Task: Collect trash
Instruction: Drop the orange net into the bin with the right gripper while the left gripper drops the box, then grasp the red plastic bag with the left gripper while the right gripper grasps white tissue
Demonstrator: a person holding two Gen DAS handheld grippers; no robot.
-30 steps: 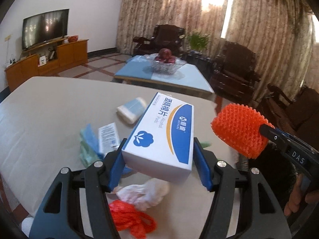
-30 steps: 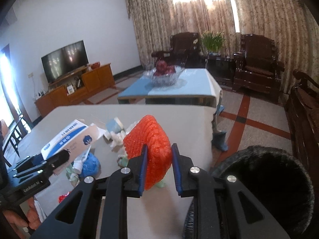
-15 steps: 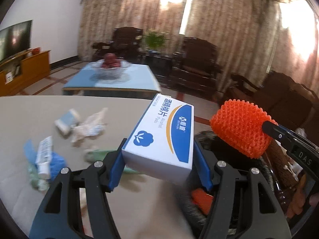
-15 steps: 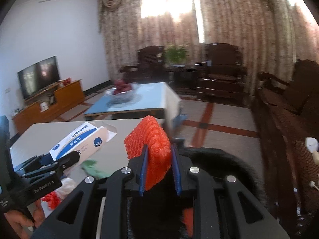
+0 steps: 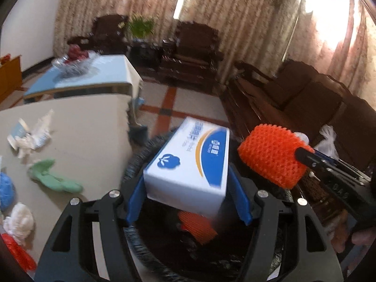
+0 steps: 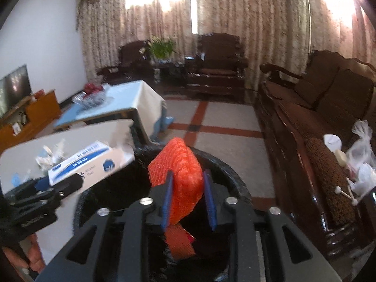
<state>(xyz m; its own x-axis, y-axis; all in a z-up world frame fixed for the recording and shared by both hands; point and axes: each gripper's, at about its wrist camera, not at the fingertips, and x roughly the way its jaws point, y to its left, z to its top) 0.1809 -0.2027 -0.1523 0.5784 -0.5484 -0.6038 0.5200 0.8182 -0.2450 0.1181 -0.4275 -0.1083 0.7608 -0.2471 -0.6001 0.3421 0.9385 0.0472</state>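
Observation:
My left gripper (image 5: pixel 189 195) is shut on a white and blue alcohol-pad box (image 5: pixel 190 164) and holds it over the black trash bin (image 5: pixel 138 164). My right gripper (image 6: pixel 188 197) is shut on an orange foam net (image 6: pixel 178 166), also above the bin (image 6: pixel 225 171). The net (image 5: pixel 272 155) shows in the left wrist view to the right of the box, and the box (image 6: pixel 87 162) shows in the right wrist view at the left. Another orange piece (image 6: pixel 179 242) lies inside the bin.
The beige table (image 5: pixel 82 136) at the left carries crumpled tissues (image 5: pixel 30 136), a green wrapper (image 5: pixel 54 178), a blue ball (image 5: pixel 5 192), a white wad (image 5: pixel 20 223) and red netting (image 5: pixel 16 253). A dark wooden sofa (image 6: pixel 317 122) stands at the right, a blue coffee table (image 6: pixel 112 108) behind.
Both grippers have swung right from the table to over the black bin, each still holding its item. The table trash has slid to the left of view.

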